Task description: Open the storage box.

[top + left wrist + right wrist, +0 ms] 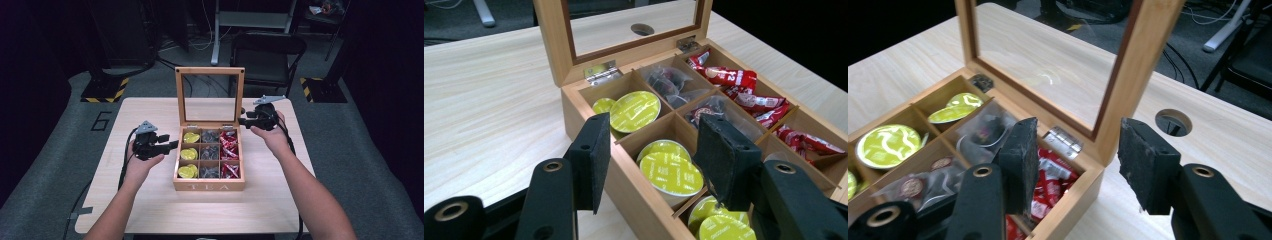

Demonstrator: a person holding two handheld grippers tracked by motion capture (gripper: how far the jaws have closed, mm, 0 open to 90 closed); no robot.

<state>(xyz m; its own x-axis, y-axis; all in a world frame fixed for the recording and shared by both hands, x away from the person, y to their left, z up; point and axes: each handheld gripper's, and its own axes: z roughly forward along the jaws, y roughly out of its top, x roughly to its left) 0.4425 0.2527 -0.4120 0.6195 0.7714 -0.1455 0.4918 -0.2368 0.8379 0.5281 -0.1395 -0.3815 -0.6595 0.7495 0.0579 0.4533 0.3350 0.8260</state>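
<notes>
A wooden tea box [209,186] stands mid-table with its glass lid [210,95] upright. Its left column holds yellow-green capsules [189,152], the middle column dark packets [210,152], the right column red sachets [229,150]. My left gripper [170,146] hovers at the box's left wall, open. In the left gripper view, my left gripper [654,122] has nothing between its pads, and capsules [671,172] lie beyond them. My right gripper [243,120] is by the box's right rear corner, open. In the right gripper view, my right gripper [1079,125] is empty and faces the lid's frame [1135,75].
The light wooden table [150,200] has a round cable hole [1173,122] behind the box on the right. Beyond the table's far edge stand a black chair [267,50] and a desk leg [216,35]. Hazard-striped mats [106,92] lie on the floor.
</notes>
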